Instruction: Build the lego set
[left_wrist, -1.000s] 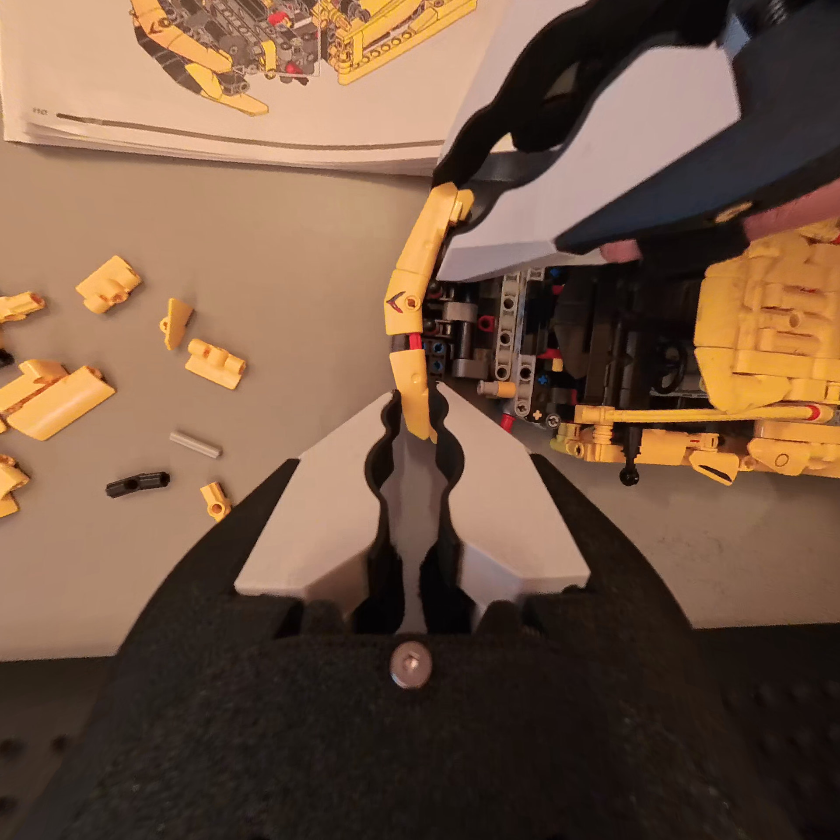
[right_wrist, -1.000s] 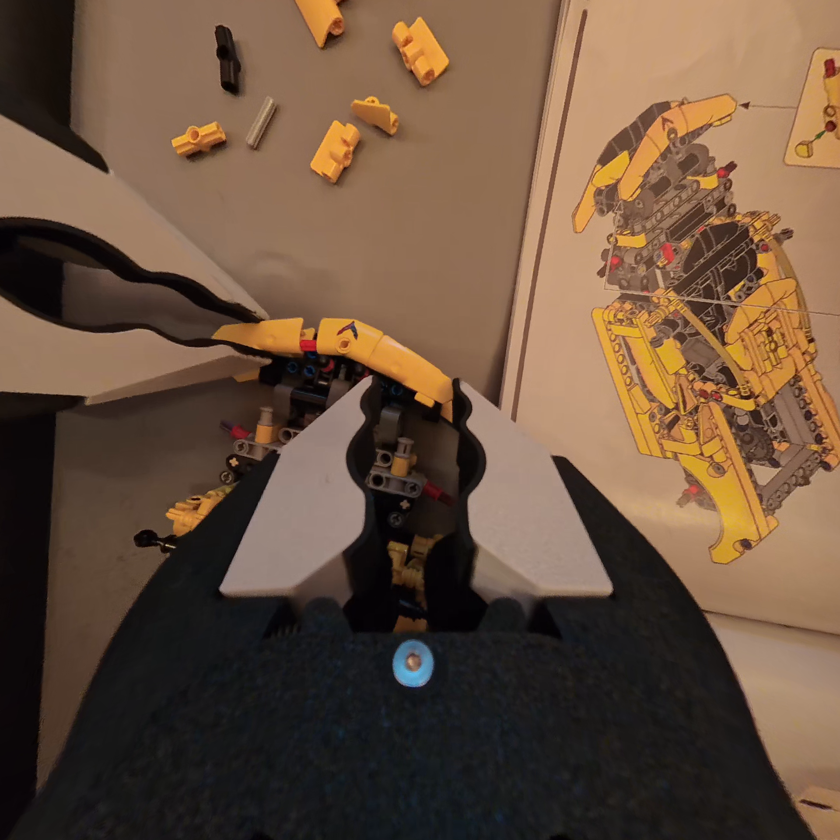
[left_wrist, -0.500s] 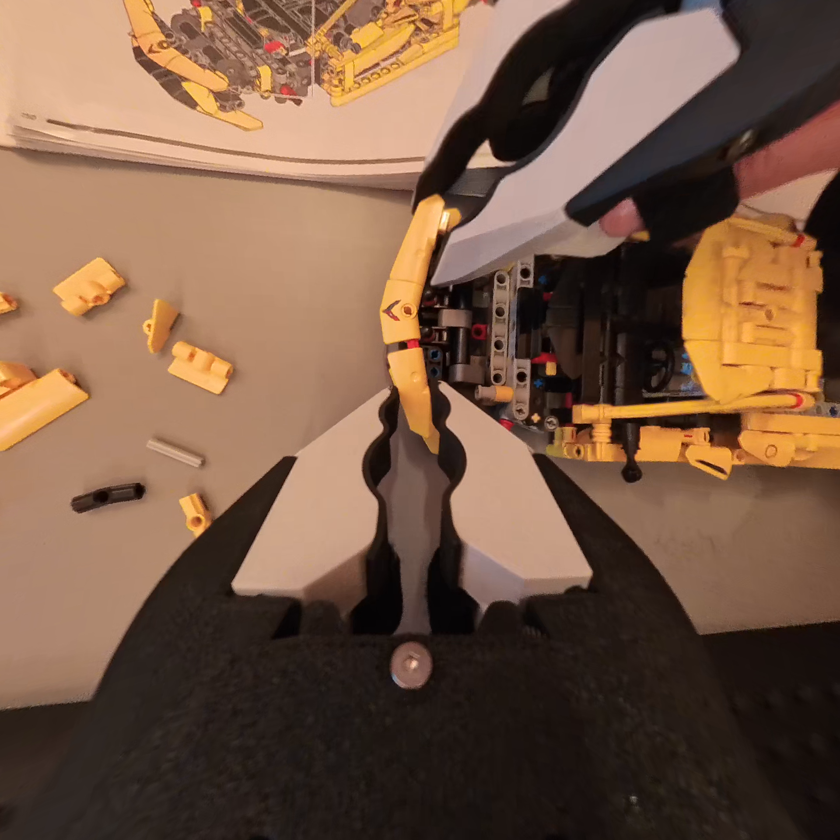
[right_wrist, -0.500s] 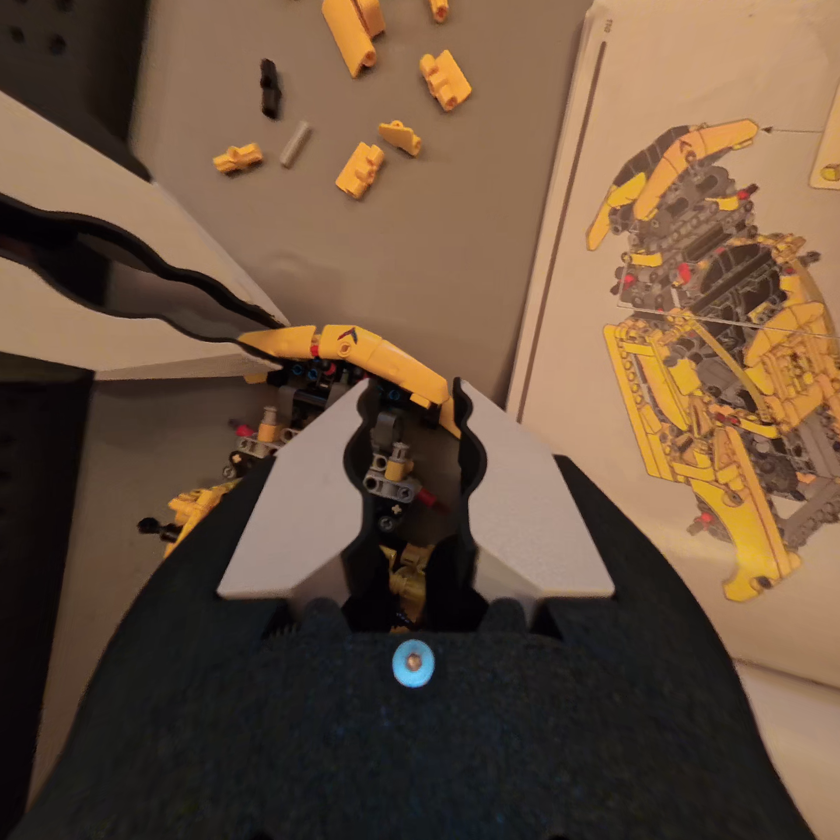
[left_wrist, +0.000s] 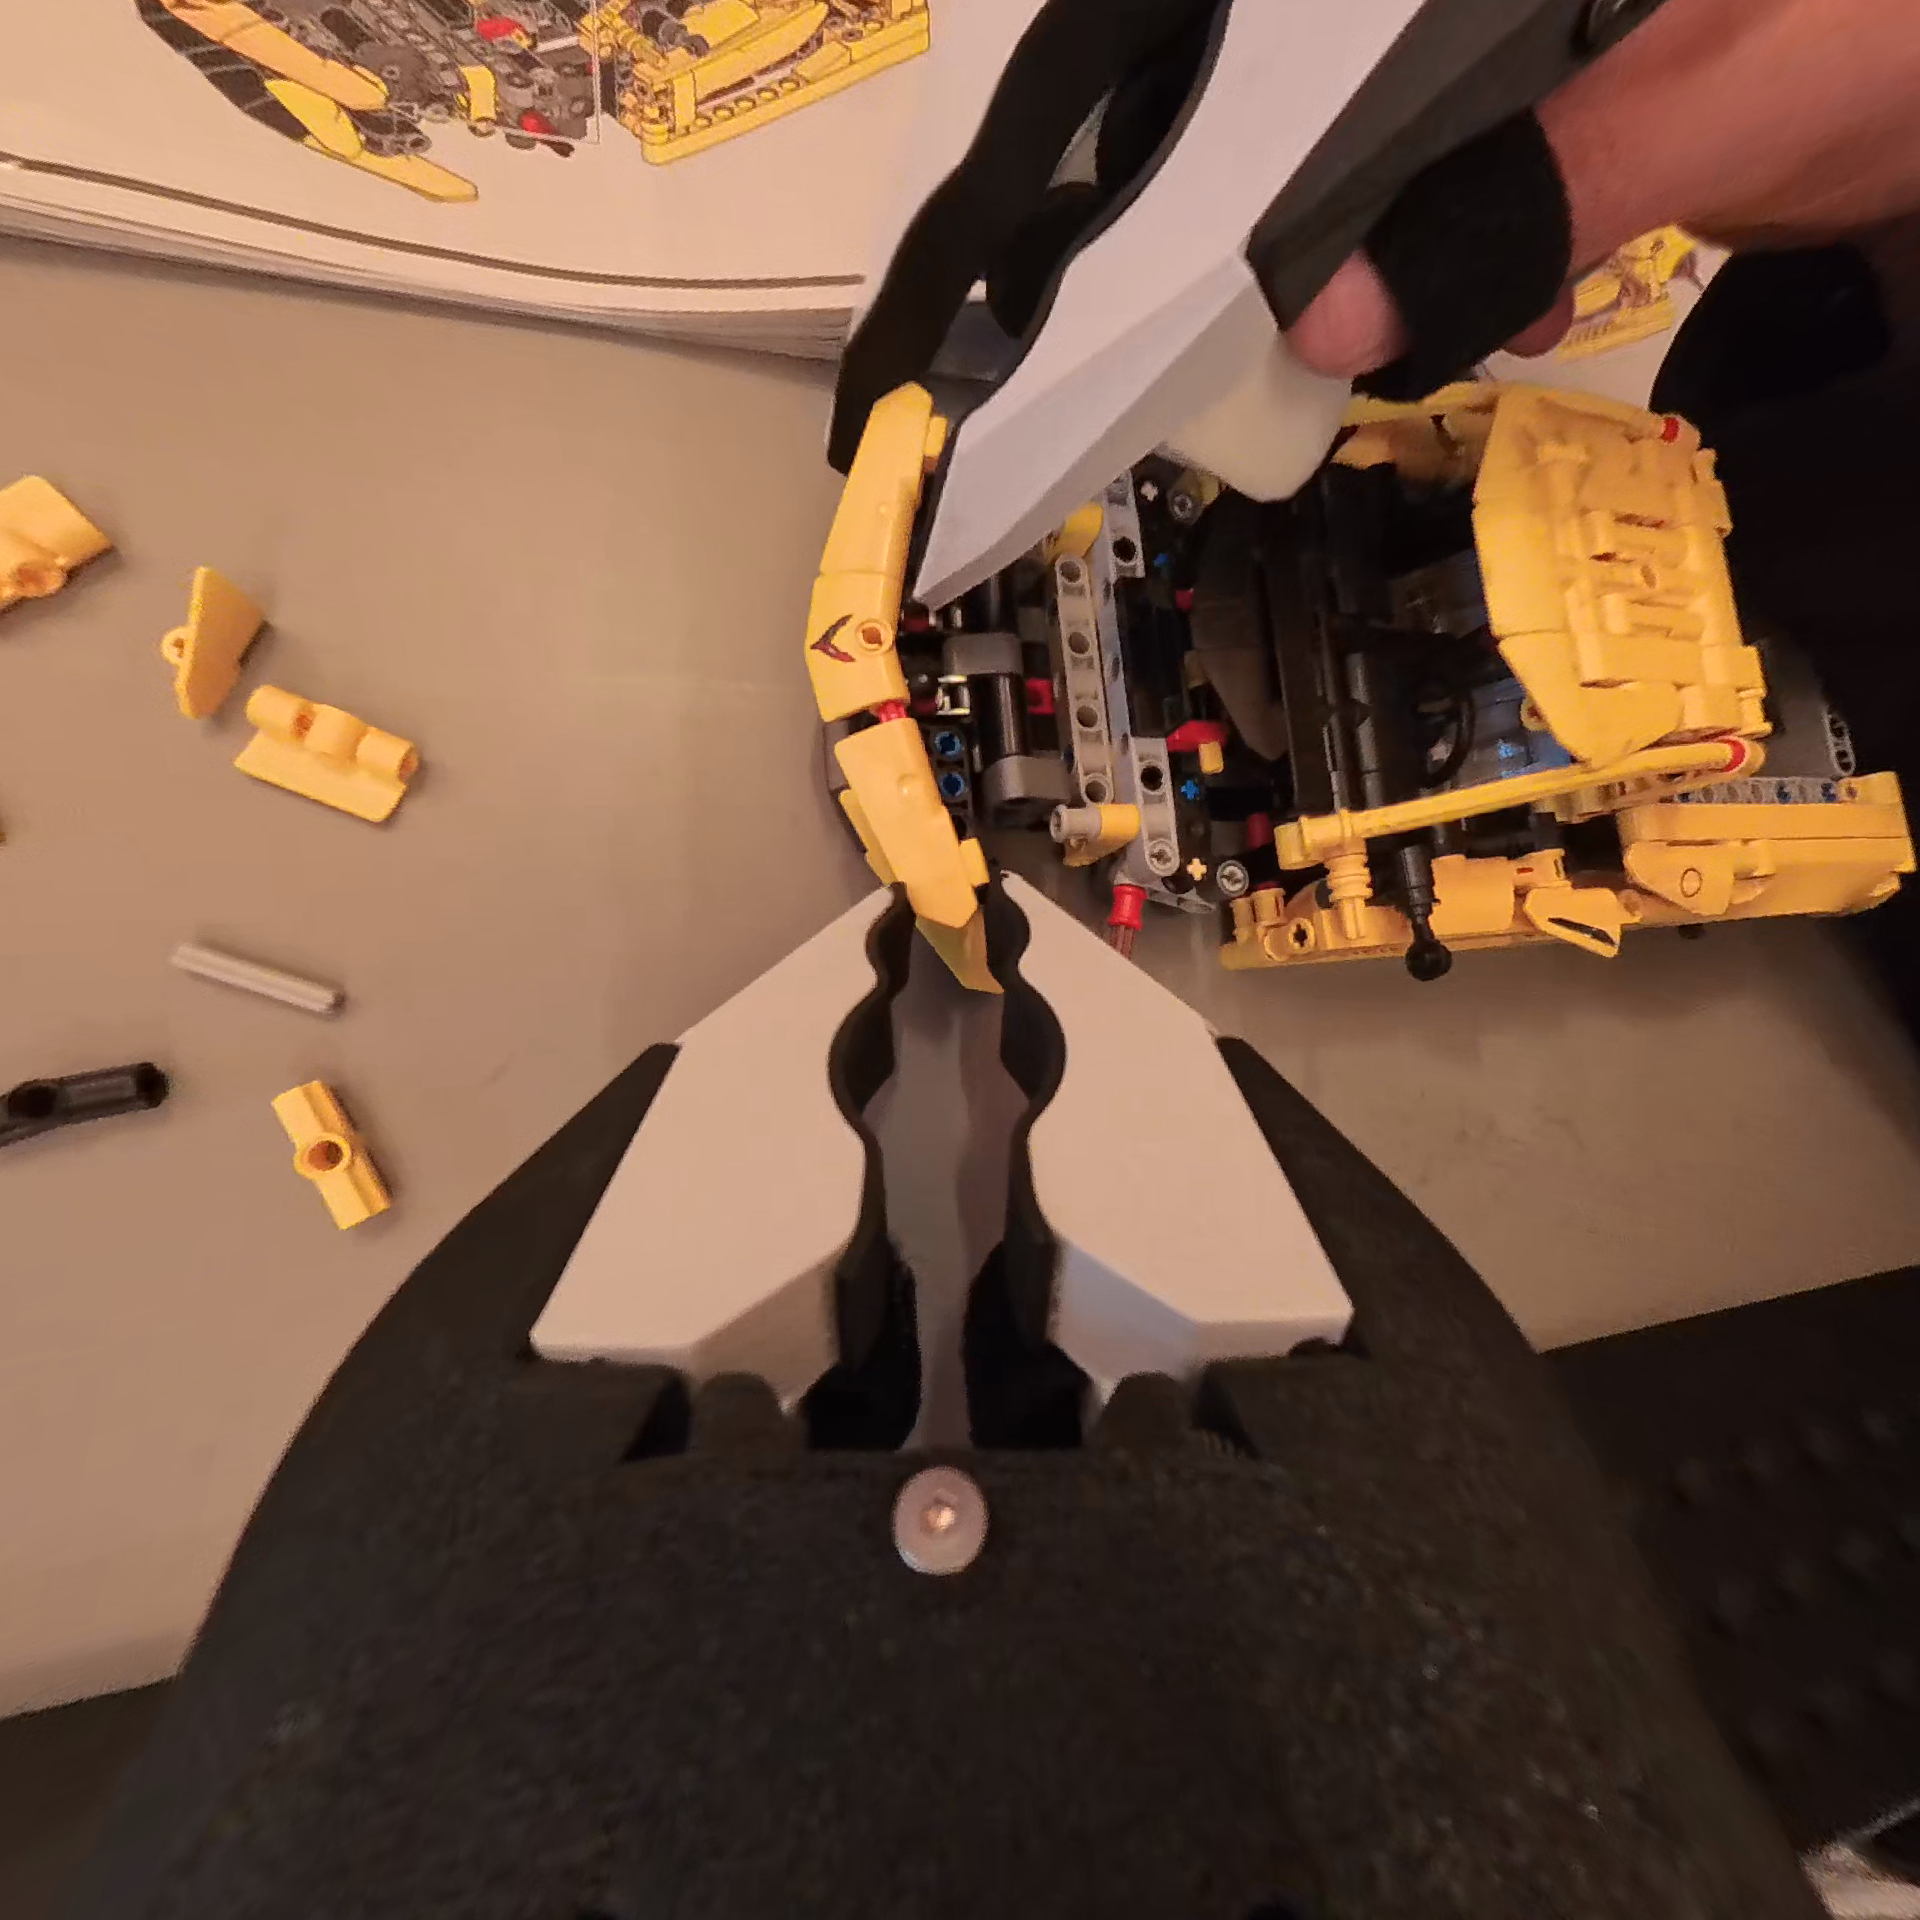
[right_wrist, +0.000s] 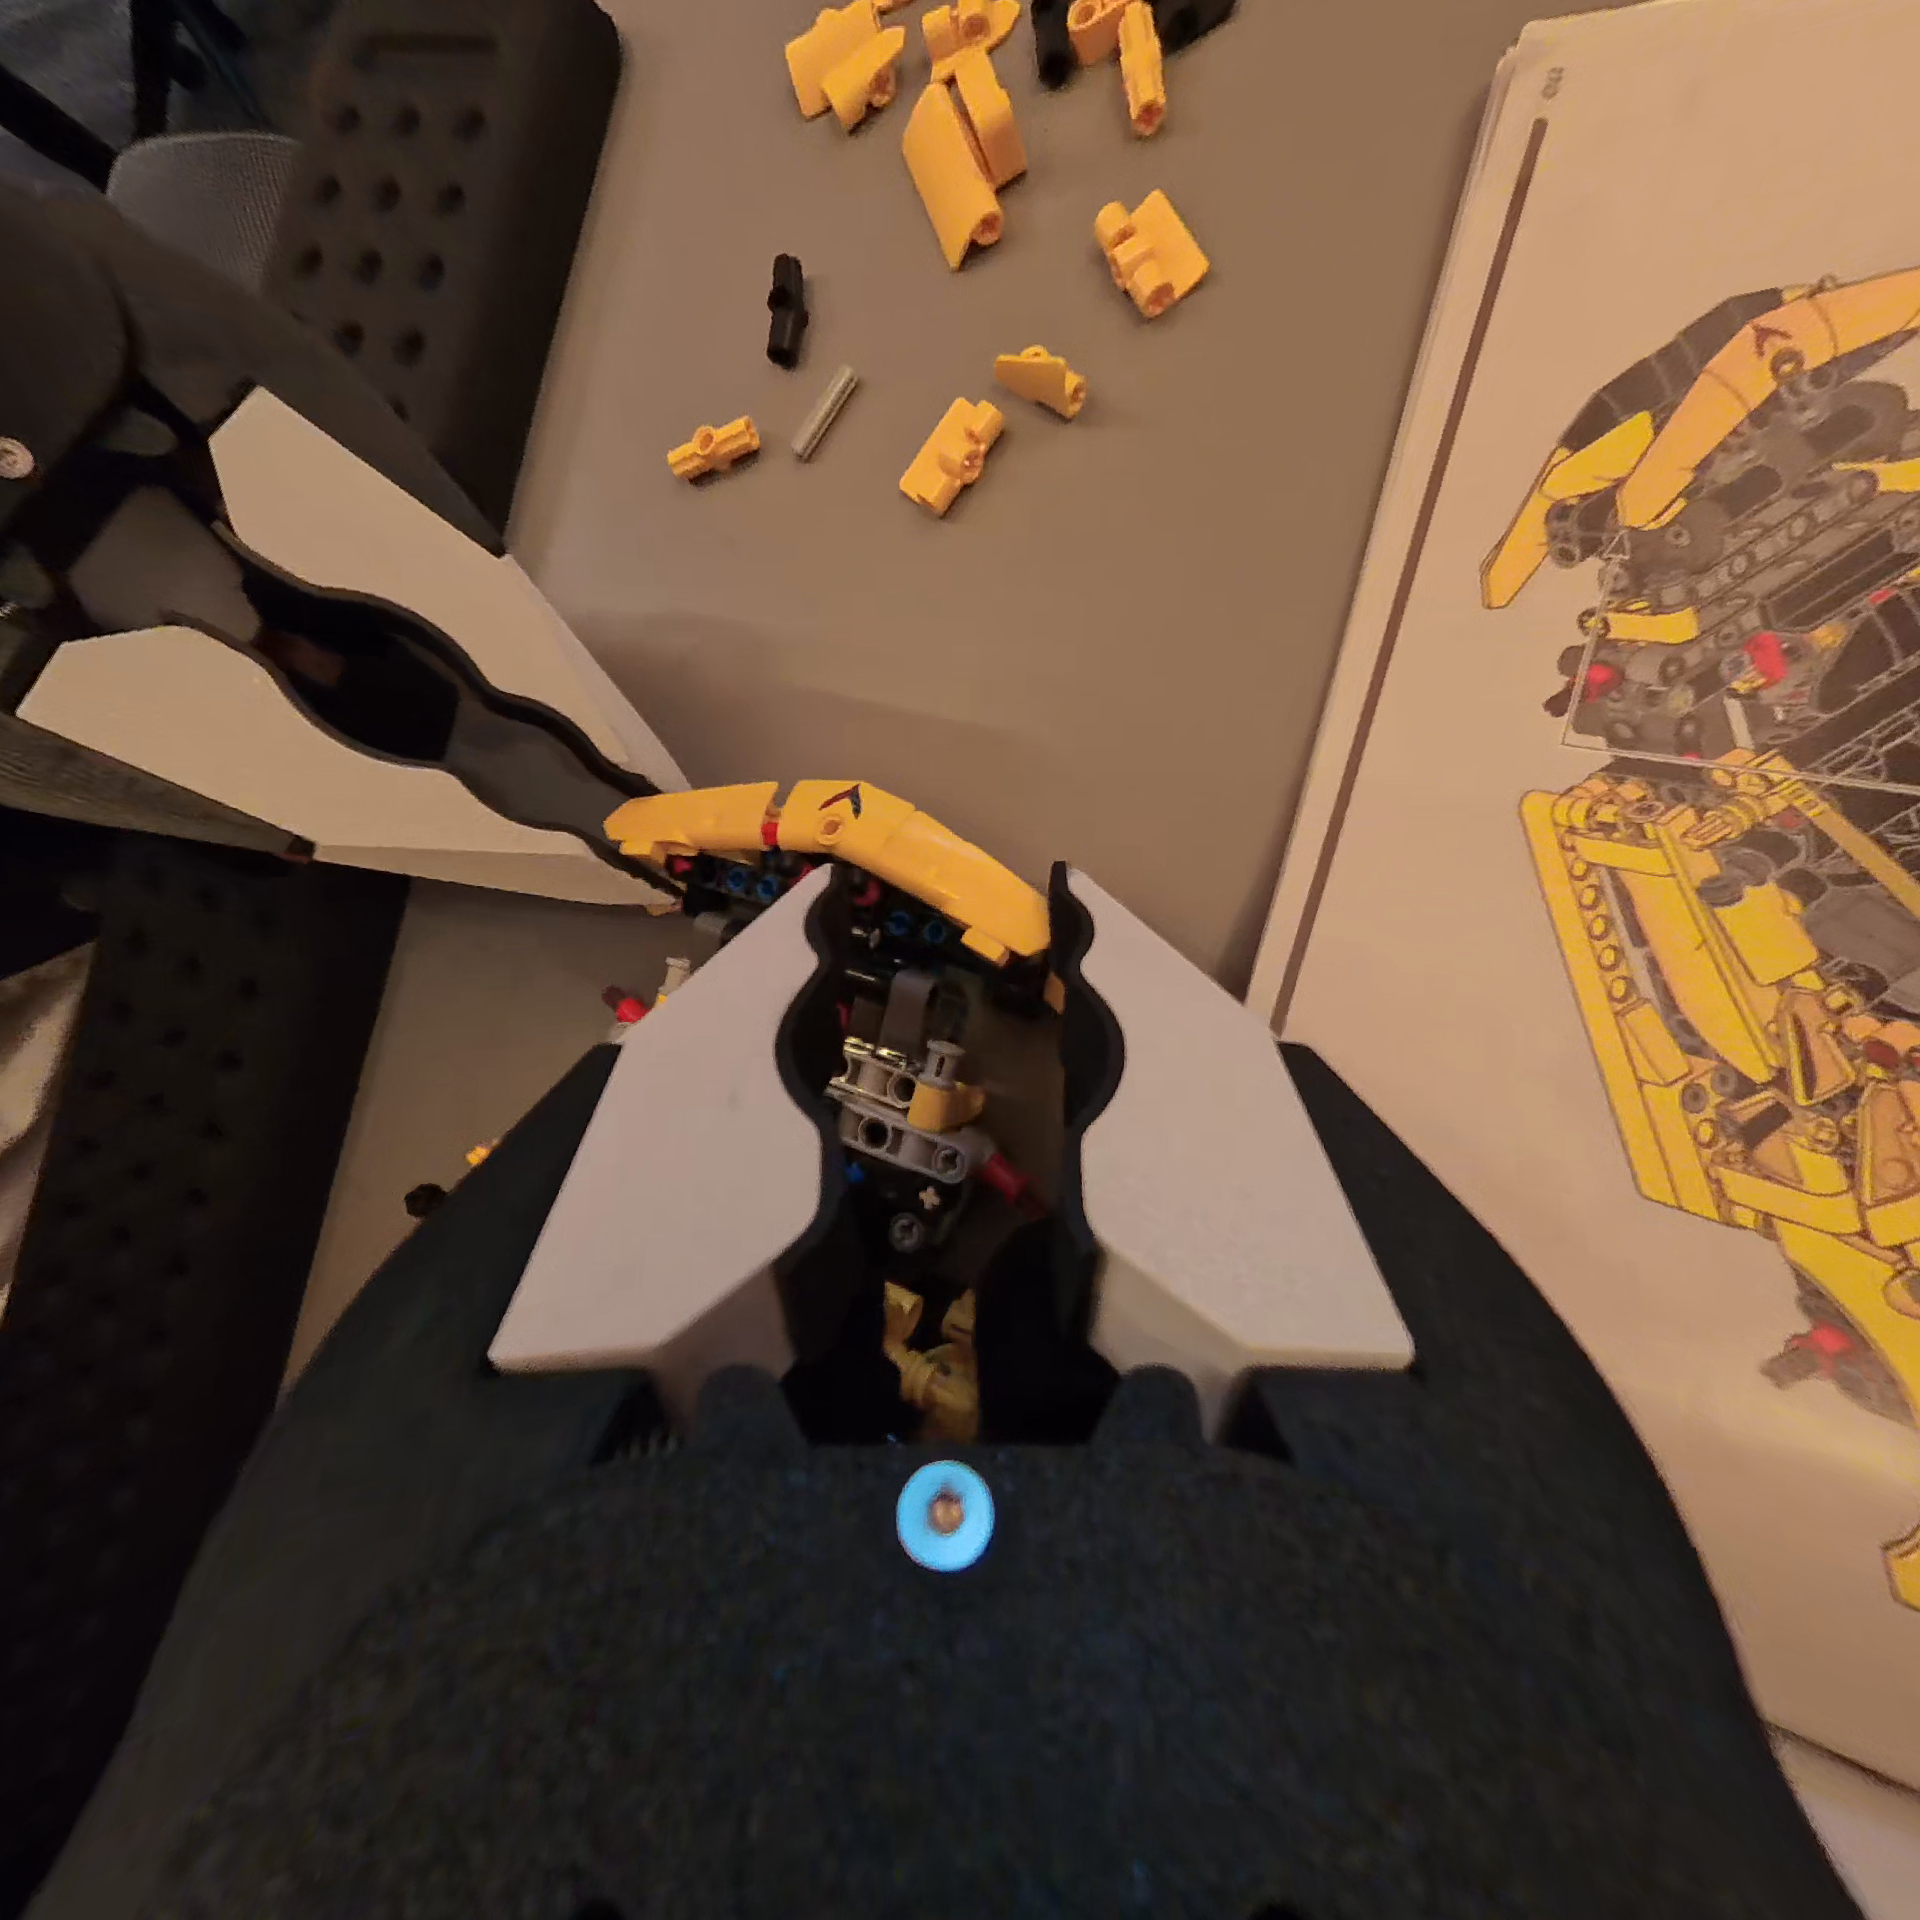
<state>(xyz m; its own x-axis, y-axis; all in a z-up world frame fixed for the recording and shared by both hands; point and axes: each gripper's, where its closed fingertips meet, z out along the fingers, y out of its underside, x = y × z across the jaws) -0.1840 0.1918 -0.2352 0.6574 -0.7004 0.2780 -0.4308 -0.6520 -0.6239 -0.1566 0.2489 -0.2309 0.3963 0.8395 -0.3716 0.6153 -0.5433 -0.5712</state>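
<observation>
- Left wrist view: the left gripper is nearly closed, pinching the lower tip of the curved yellow panel on the lego model, which lies at 1 o'clock. Loose yellow pieces sit at 9 o'clock.
- Right wrist view: the right gripper stands partly open, straddling the panel's other end; whether it grips, I cannot tell. The instruction booklet lies at 3 o'clock.

Yellow-black lego model on table, curved yellow panel at end

One part-built model, one instruction booklet, two hand-held grippers, one grey axle
</observation>
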